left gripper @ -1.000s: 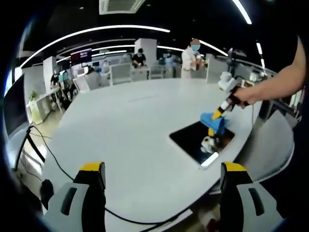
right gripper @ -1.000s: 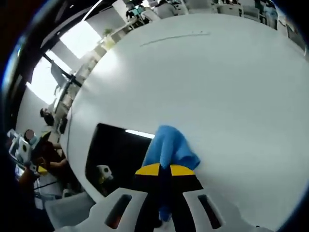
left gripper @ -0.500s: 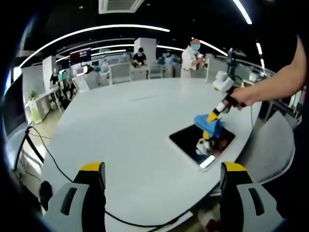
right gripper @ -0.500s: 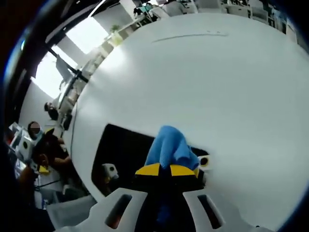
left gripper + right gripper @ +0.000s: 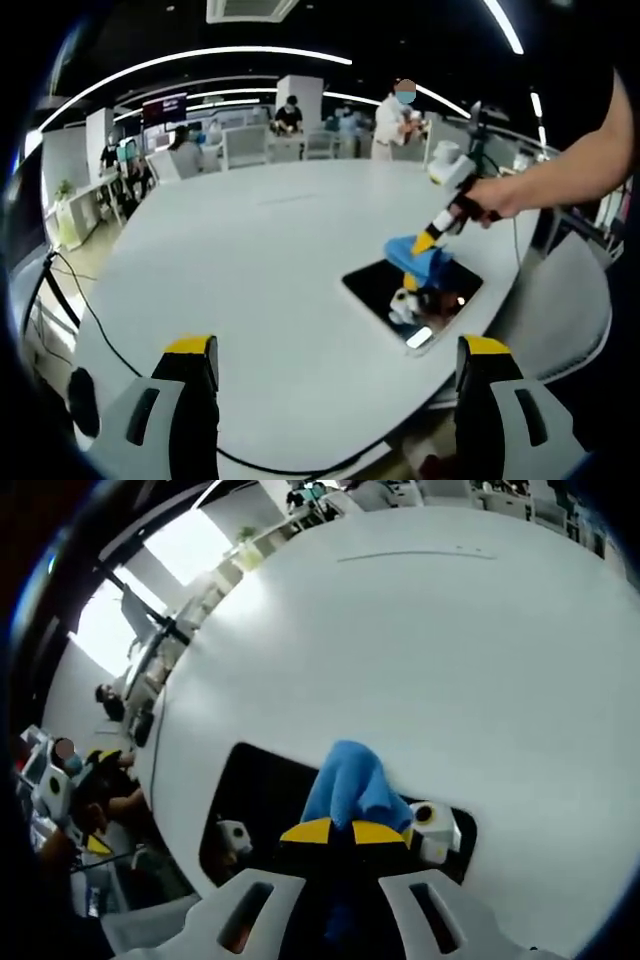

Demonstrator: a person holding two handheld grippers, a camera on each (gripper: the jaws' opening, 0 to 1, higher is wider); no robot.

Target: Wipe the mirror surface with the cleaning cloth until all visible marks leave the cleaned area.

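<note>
Blue cleaning cloth (image 5: 352, 785), pinched in the closed right gripper (image 5: 345, 832), presses the dark mirror (image 5: 412, 293) at the white table's (image 5: 260, 270) 4 o'clock edge; left gripper (image 5: 335, 350) hangs open, empty; wiping appears under way, marks too small to judge

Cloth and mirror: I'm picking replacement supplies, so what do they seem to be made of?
The cloth looks like soft blue fabric, possibly microfibre: matte, bunched in rounded folds in the right hand-held gripper. The mirror looks like a glossy glass-like panel: dark, flat, reflecting a gripper and lights. The table looks smooth, matte white.
</note>
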